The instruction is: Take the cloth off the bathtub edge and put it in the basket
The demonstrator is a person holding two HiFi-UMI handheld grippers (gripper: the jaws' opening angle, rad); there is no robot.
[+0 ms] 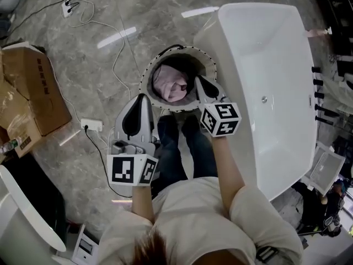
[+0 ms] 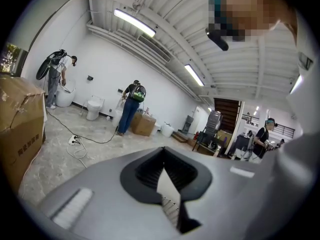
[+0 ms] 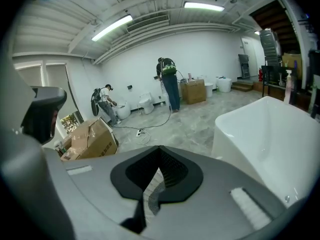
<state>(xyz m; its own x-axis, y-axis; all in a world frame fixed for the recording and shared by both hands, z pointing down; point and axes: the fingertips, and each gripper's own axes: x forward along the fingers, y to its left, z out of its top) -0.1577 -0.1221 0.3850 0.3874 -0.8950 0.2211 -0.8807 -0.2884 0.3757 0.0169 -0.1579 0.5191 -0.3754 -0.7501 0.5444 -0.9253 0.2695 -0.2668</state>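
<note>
A pink cloth (image 1: 170, 84) lies bunched inside the round basket (image 1: 148, 73), which stands on the floor against the left side of the white bathtub (image 1: 276, 54). No cloth shows on the tub's rim. My left gripper (image 1: 142, 98) hangs just below and left of the basket, shut and empty. My right gripper (image 1: 199, 80) is over the basket's right rim, also shut with nothing in it. Both gripper views look out level across the room: the left gripper (image 2: 164, 156) and the right gripper (image 3: 159, 156) show their jaws closed together. The bathtub (image 3: 270, 134) fills the right of the right gripper view.
A cardboard box (image 1: 30, 87) sits at the left, with a power strip (image 1: 91, 125) and cables running over the marble floor. Another white tub's rim (image 1: 22, 214) is at the lower left. Far off, a person (image 2: 131, 109) stands near a toilet (image 2: 94, 106).
</note>
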